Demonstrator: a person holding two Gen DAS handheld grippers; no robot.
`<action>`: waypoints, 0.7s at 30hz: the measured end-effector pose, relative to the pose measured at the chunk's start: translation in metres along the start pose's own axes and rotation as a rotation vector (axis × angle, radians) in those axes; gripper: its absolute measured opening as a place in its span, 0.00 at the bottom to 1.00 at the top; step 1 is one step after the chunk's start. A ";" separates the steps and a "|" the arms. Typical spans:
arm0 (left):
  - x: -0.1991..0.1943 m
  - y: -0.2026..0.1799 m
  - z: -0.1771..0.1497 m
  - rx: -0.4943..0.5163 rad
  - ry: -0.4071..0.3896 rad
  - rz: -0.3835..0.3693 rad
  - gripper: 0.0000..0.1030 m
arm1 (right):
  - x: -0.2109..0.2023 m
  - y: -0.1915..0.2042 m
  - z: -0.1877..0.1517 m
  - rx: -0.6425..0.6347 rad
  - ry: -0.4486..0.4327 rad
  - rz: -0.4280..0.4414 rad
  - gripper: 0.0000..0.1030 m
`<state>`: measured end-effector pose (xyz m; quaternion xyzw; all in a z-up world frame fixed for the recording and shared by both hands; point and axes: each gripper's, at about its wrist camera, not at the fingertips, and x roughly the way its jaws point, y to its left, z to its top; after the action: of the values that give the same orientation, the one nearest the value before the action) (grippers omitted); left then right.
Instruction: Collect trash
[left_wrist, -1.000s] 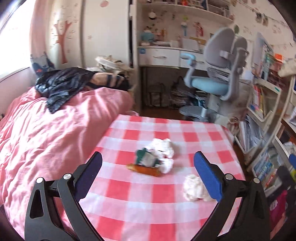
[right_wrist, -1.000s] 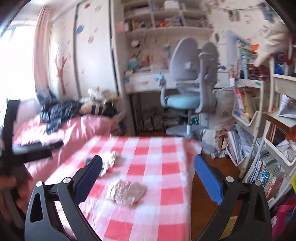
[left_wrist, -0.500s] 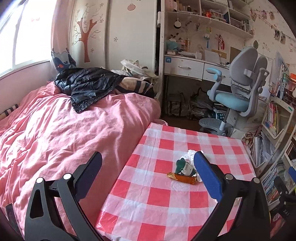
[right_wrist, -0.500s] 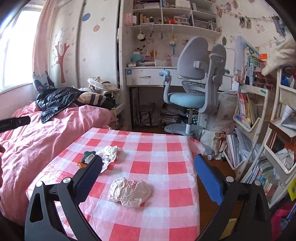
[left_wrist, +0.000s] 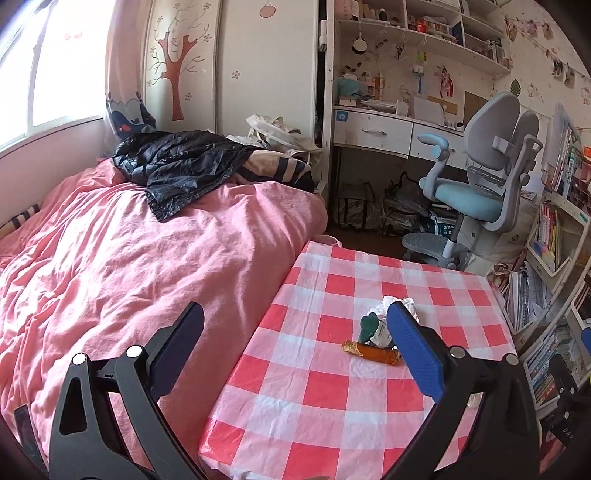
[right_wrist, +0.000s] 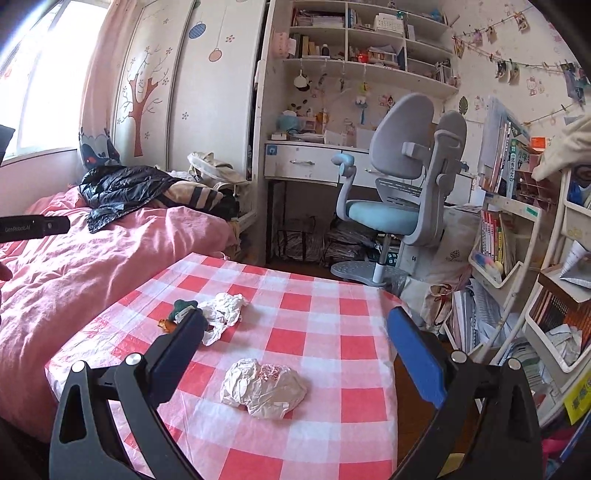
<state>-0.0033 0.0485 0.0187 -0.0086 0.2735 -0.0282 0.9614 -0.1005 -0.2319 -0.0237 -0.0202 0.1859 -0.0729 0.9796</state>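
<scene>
Lying crumpled on checked tablecloth (right_wrist: 325, 321), silvery wrapper (right_wrist: 263, 387)

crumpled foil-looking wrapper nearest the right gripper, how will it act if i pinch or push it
The crumpled wrapper looks thin and hollow, so probably very light and likely to crush under the right gripper. Pushed, it would likely skid on the checkered tablecloth, not roll.

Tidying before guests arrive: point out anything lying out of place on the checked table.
Litter lies loose on the checked table: a crumpled white paper beside a green wrapper and an orange wrapper near the bed side, and a separate crumpled foil wad nearer. Both tools hang open, holding nothing.
</scene>
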 end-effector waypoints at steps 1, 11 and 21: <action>0.000 0.000 0.000 0.003 0.000 0.000 0.93 | 0.000 0.000 -0.001 0.005 -0.001 -0.001 0.93; 0.001 -0.009 0.000 0.021 0.003 0.003 0.93 | -0.001 -0.002 0.000 0.020 -0.008 -0.002 0.93; 0.001 -0.009 0.000 0.019 0.001 0.003 0.93 | -0.001 0.000 0.000 0.010 -0.006 -0.001 0.93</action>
<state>-0.0029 0.0399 0.0191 0.0007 0.2739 -0.0295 0.9613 -0.1010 -0.2316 -0.0231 -0.0156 0.1825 -0.0744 0.9803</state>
